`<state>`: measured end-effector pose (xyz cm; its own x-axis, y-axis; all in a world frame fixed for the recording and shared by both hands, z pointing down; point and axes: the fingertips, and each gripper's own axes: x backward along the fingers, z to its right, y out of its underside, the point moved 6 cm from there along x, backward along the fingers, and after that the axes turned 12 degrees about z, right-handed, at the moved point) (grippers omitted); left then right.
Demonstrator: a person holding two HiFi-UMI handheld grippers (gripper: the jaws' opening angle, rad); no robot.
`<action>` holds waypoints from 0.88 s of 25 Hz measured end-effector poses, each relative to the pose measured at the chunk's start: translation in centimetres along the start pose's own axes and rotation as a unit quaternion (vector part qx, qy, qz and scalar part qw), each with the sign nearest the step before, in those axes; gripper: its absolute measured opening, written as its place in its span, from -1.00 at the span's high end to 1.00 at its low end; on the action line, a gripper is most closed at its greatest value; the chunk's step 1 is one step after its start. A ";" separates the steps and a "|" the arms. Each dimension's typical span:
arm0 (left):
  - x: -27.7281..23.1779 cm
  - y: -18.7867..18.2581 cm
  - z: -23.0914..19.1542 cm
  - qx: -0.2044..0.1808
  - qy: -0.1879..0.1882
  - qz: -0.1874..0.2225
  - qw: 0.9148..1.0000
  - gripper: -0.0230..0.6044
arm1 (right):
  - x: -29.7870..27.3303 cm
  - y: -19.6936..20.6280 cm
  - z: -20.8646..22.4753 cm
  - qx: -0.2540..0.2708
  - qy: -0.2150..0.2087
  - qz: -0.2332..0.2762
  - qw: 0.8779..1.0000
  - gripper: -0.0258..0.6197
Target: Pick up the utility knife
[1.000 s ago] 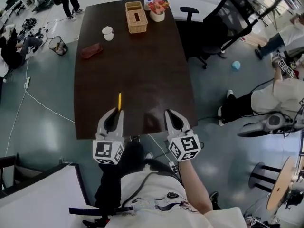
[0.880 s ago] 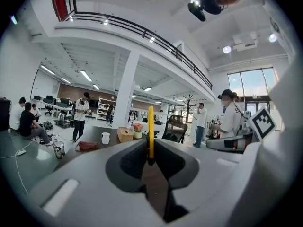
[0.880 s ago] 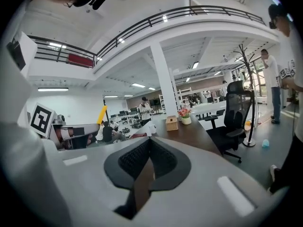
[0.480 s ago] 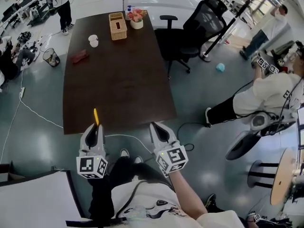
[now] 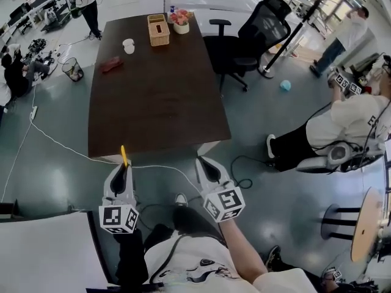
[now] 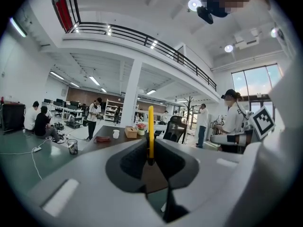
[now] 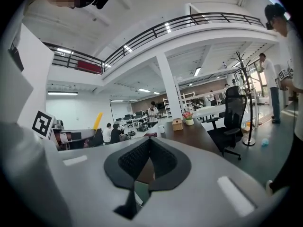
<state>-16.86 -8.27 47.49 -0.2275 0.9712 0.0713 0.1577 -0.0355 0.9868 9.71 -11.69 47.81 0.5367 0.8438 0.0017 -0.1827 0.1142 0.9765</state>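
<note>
At left, the left hand-held gripper [image 5: 122, 167] was seen clenched on the utility knife [image 5: 123, 155]. The thin yellow handle was pinched edge-on between the jaws and stuck out past their tips. The left gripper view showed the same grasp, with the utility knife [image 6: 151, 126] upright in the seam where the two pads met. The knife was held in the air just short of the near edge of the dark table [image 5: 159, 102], over the grey floor [image 5: 55, 170], and touched neither. At the table's far end a white cup [image 5: 128, 46], a wicker basket [image 5: 158, 30] and a flower pot [image 5: 181, 21] were left standing, well apart from the knife.

To the right, the right hand-held gripper [image 5: 204, 162] was held level with its partner, its jaws pressed together on nothing, as its own view confirmed. Beyond it, a black office chair [image 5: 244, 35] was parked beside the table.

The pickup was judged to be essentially done. What the next move called for, it was thought, was only that the clamp be kept firm and the knife steady.
</note>
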 end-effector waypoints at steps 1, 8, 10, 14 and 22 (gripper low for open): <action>0.9 -0.1 0.1 -0.001 0.001 -0.001 1.000 0.78 | 0.5 0.0 -0.6 0.002 0.000 0.001 1.000 0.92; 7.9 -0.7 0.8 0.001 0.018 0.002 1.000 0.78 | 4.9 -0.9 -6.1 0.023 -0.005 0.022 0.999 0.92; 9.9 -1.0 1.3 -0.001 0.027 -0.001 1.000 0.78 | 6.4 -0.9 -7.9 0.025 -0.005 0.026 0.999 0.92; 14.1 -1.3 2.0 0.007 0.032 -0.006 0.999 0.78 | 9.3 -0.4 -11.5 0.025 -0.007 0.026 0.999 0.92; 19.8 -1.1 3.1 0.020 0.033 -0.019 0.999 0.78 | 14.2 -1.2 -15.3 0.041 -0.004 0.023 0.999 0.92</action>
<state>-18.57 11.74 47.33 -0.2972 0.9537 0.0454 0.1856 0.0110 0.9826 4.94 8.14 43.37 0.5363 0.8426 0.0482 -0.1395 0.0322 0.9897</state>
